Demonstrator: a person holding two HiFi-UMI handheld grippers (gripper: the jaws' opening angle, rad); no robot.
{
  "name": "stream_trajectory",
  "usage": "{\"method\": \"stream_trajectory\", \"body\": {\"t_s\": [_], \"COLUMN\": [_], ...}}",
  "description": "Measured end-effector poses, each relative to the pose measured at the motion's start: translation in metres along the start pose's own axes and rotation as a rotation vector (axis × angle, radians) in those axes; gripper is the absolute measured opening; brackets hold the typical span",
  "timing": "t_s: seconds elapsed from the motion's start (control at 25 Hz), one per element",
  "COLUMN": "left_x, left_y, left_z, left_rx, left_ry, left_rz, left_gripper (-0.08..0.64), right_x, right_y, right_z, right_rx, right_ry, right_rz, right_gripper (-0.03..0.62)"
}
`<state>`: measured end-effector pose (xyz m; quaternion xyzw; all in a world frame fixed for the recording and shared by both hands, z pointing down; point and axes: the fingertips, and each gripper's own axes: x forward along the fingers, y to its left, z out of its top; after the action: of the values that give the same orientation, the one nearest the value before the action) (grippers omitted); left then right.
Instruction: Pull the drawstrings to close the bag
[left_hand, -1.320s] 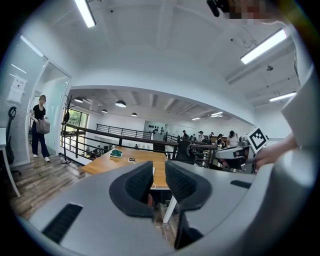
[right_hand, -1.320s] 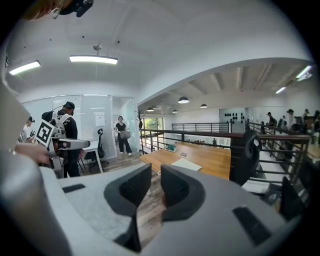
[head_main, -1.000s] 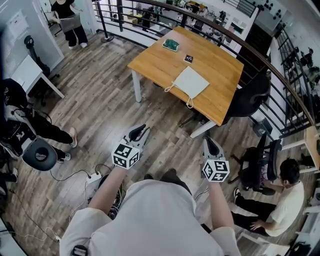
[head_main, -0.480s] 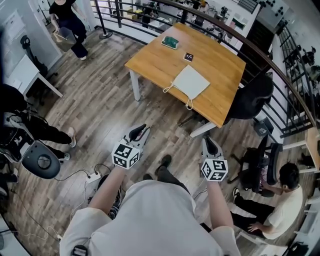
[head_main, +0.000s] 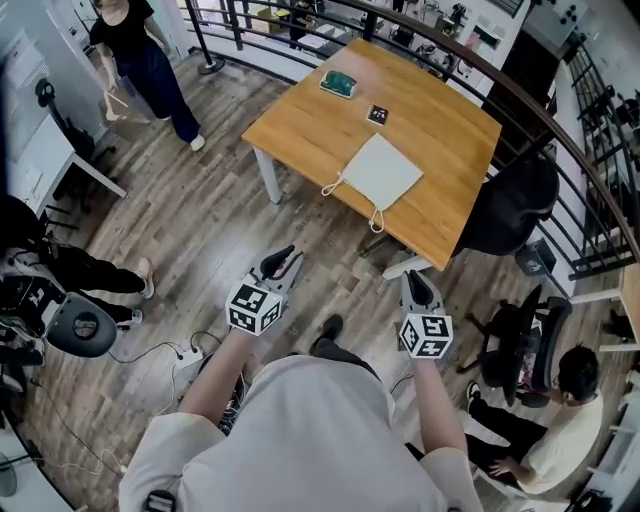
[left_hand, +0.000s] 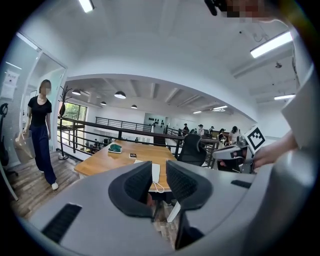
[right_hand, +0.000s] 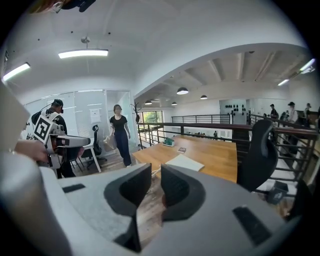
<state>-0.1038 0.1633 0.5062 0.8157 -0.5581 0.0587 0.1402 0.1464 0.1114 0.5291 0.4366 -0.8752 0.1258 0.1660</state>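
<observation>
A flat white drawstring bag (head_main: 383, 171) lies on the wooden table (head_main: 300, 125), its cord loops (head_main: 331, 184) hanging over the near edge. Both grippers are held over the floor, well short of the table. My left gripper (head_main: 283, 258) is open with nothing between its jaws, which have just been opening; in the left gripper view (left_hand: 159, 171) the bag (left_hand: 155, 172) shows far off through the gap. My right gripper (head_main: 413, 279) is open by a narrow gap and holds nothing; in the right gripper view (right_hand: 155, 173) the bag (right_hand: 184, 162) lies ahead to the right.
A green object (head_main: 340, 84) and a small black card (head_main: 377, 114) sit on the table's far part. A black office chair (head_main: 510, 207) stands at its right corner. A person (head_main: 140, 60) walks at upper left; another sits at lower right (head_main: 560, 420). Cables and a power strip (head_main: 188, 352) lie on the floor.
Both grippers and the view have moved toward the table. The left jaws stand a little wider. The person at upper left has walked closer.
</observation>
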Motion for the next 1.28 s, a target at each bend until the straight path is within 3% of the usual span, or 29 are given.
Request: {"method": "stream_trajectory", "body": {"t_s": [0.48,0.8,1.28], "left_x": [0.082,0.113,0.195], "left_y": [0.007,0.022,0.084], "left_z": [0.014,0.013,-0.007], "left_rx": [0.012,0.003,0.076], "left_ry": [0.032,0.063,0.169], "left_rz": [0.036,0.03,-0.104], "left_gripper": [0.078,0.077,0.077], "right_x": [0.057,0.079,0.148], "right_y": [-0.063,-0.079,-0.101], "right_z": [0.015,0.012,0.0], "right_rx": [0.012,0.03,0.095], "right_ry": [0.007,0.036,0.113], "right_rz": [0.038,0.026,-0.09], "right_gripper": [0.046,0.046,0.046]}}
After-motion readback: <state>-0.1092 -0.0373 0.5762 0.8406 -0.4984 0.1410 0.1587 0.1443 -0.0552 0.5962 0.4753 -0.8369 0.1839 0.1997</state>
